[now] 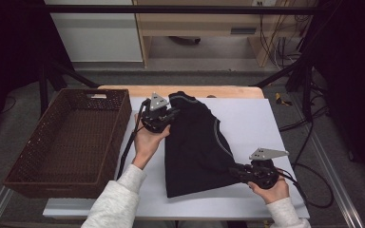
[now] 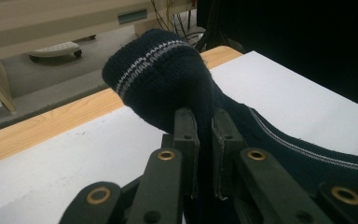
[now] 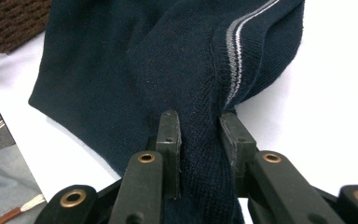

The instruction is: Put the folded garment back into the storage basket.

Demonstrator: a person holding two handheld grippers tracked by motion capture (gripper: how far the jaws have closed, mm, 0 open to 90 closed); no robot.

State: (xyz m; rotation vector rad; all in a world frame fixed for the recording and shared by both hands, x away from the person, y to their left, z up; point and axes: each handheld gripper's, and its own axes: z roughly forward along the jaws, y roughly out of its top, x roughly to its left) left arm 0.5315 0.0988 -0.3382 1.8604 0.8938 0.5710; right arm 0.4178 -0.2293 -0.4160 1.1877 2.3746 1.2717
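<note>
A dark navy knitted garment [image 1: 195,142] with thin grey stripes lies folded on the white table top [image 1: 252,118]. My left gripper [image 1: 171,114] is shut on its far left corner; in the left gripper view the striped cuff [image 2: 158,70] bulges up past the jaws of the left gripper [image 2: 205,126], lifted off the table. My right gripper [image 1: 235,172] is shut on the near right edge of the garment. Its own camera has dark knit [image 3: 121,70] bunched between the two jaws of the right gripper [image 3: 200,126], with a grey stripe [image 3: 235,56] running beside them.
A brown wicker basket [image 1: 28,156] with nothing in it stands at the left of the table. A wooden table edge [image 1: 123,88] runs along the back. Dark frame bars and cables [image 1: 309,156] sit at the right. White surface lies bare right of the garment.
</note>
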